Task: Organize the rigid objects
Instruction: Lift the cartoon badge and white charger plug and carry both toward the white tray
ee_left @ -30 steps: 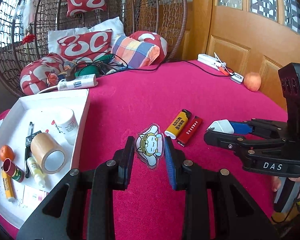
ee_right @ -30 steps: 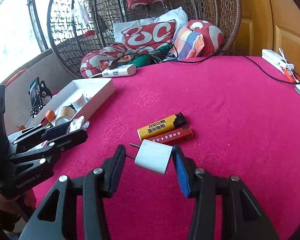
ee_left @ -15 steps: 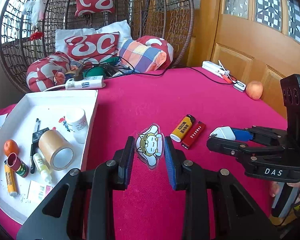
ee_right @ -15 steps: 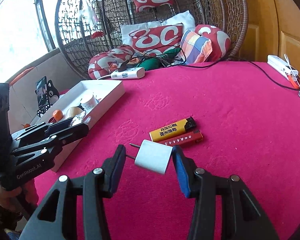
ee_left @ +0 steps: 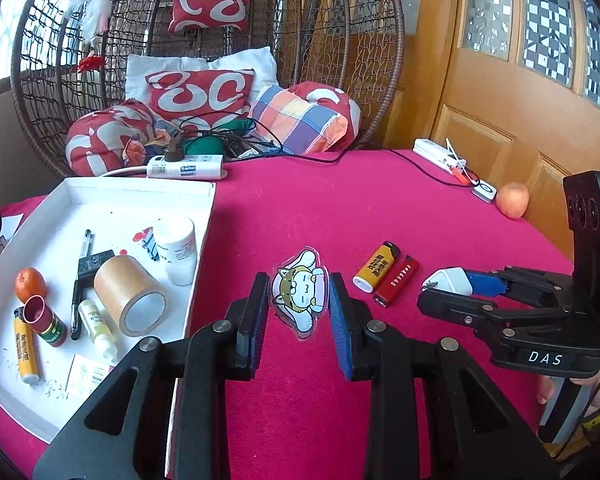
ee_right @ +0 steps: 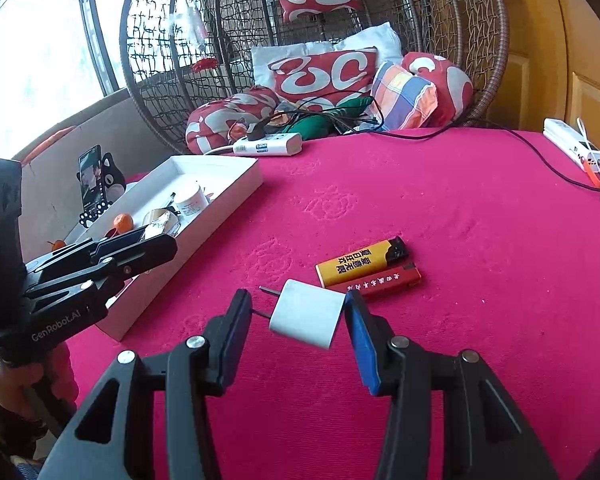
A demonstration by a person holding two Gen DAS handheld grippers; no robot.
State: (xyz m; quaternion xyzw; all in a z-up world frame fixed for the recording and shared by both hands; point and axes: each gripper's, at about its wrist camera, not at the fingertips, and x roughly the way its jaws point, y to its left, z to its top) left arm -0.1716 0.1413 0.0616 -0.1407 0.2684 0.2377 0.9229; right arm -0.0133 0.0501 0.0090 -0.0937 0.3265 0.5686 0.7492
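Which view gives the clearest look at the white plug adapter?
The right wrist view: the white plug adapter sits close up between that gripper's jaws, its flat face and both prongs visible. The left wrist view shows only its rounded end from the side, poking out of the right gripper.

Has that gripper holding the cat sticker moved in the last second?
Yes. The left gripper has drifted sideways toward the white tray, away from the yellow lighter.

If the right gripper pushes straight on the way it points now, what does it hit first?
Probably the yellow lighter and the red lighter lying just beyond the white plug adapter held in the right gripper, though depth is hard to judge.
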